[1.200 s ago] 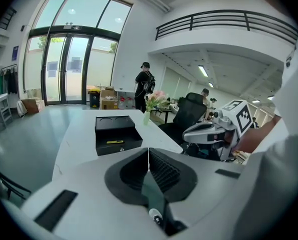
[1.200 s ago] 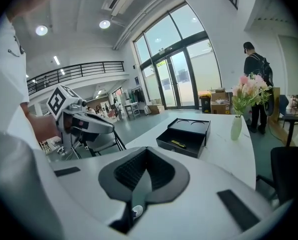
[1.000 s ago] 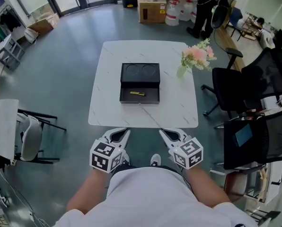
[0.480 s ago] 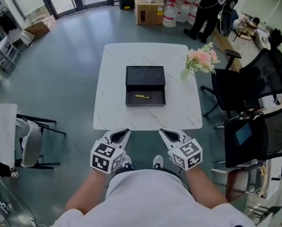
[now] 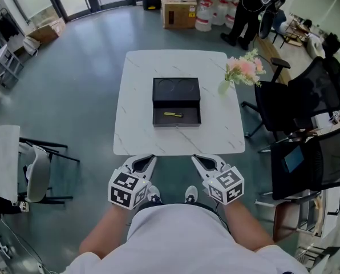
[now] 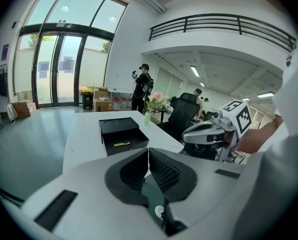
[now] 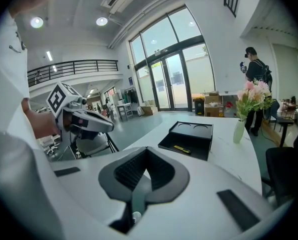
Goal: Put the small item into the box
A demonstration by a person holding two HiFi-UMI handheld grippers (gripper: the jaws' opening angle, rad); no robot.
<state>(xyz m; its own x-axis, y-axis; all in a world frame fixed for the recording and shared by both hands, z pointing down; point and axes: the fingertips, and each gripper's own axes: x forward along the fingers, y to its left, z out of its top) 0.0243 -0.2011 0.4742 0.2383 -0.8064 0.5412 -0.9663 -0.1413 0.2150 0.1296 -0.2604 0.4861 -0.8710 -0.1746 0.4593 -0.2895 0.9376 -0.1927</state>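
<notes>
Both the left gripper [image 5: 144,162] and the right gripper [image 5: 206,163] hang short of the white marble tabletop [image 5: 137,96], fingers pressed together on nothing, while the small yellow item [image 5: 172,115] lies inside the open black box [image 5: 187,120], so I'd guess a shut-fingered reach would merely shove it.

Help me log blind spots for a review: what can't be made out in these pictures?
- Yellow item in the box: too small in all views to tell what it is.
- Standing person: head view, cut off by the top edge.
- Table legs: head view, hidden under its top.
- Vase: head view, partly covered by its flowers.
</notes>
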